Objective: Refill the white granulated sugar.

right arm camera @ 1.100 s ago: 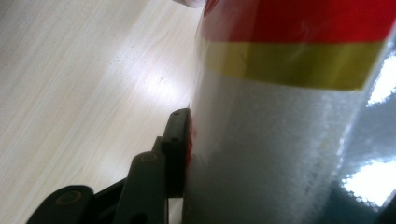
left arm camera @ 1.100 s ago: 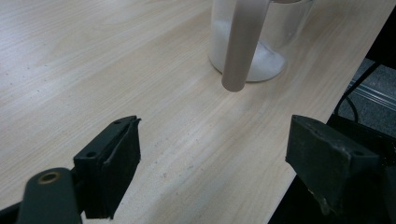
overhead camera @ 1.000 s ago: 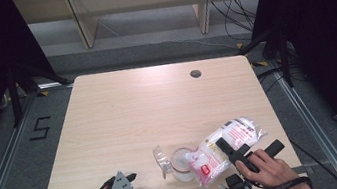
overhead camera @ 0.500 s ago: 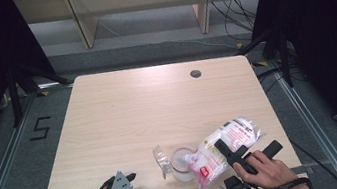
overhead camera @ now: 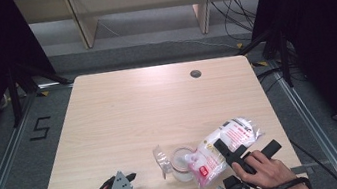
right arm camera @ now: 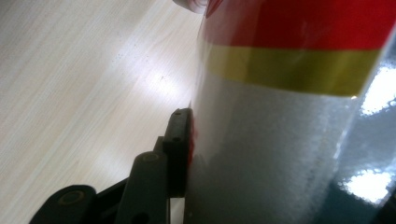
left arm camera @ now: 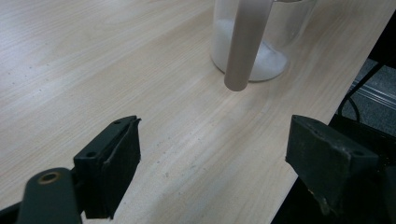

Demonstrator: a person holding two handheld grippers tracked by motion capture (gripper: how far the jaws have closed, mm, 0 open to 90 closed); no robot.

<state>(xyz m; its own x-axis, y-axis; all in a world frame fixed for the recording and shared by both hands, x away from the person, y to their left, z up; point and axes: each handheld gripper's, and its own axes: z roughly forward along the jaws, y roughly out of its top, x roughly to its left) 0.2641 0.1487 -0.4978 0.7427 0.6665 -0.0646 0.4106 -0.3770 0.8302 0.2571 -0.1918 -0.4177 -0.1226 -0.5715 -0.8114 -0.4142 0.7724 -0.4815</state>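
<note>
Glass: one clear glass (overhead camera: 182,162) near the table's (overhead camera: 125,121) front edge, white powder lying in its bottom.
Bag: one clear plastic bag (overhead camera: 225,147) of white powder, tilted, mouth at the glass rim.
Right gripper (overhead camera: 238,151): clamped on the bag.
Left gripper (left arm camera: 212,158): jaws spread, nothing between, near the glass.
</note>
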